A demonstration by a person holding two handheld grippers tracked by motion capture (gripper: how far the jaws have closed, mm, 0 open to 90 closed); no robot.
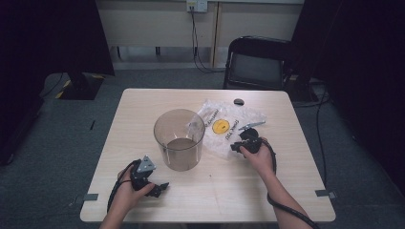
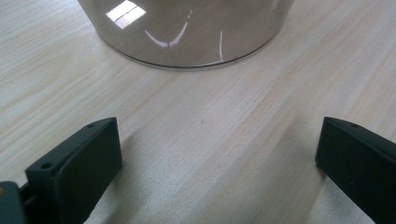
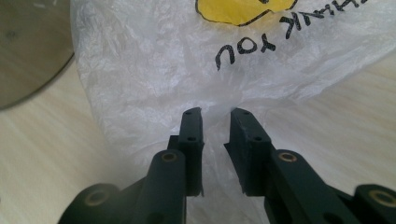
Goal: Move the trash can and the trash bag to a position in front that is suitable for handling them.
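Step in hand looked like picking up the plastic bag (image 1: 229,128) to line the clear bin (image 1: 179,139). The bag lay crumpled flat on the table (image 1: 143,102), right of the bin, one corner touching the bin's rim. It was white and see-through, with a yellow smiley and "THANK YOU" print. The right gripper (image 3: 215,114) sat at the bag's near edge, jaws nearly shut with a narrow gap, a fold of film bunched between them. Whether the pads really pinched the film, couldn't tell; it looked like a grip just forming. The left gripper (image 2: 217,149) rested low on the table in front of the bin, jaws wide apart, nothing between them, just bare wood. The bin stood upright mid-table and looked empty.

Next move probably: squeeze fully on the film, lift the bag clear, then bring the left gripper in to catch the opposite edge and spread the mouth over the bin. Risk: thin film slipping out.
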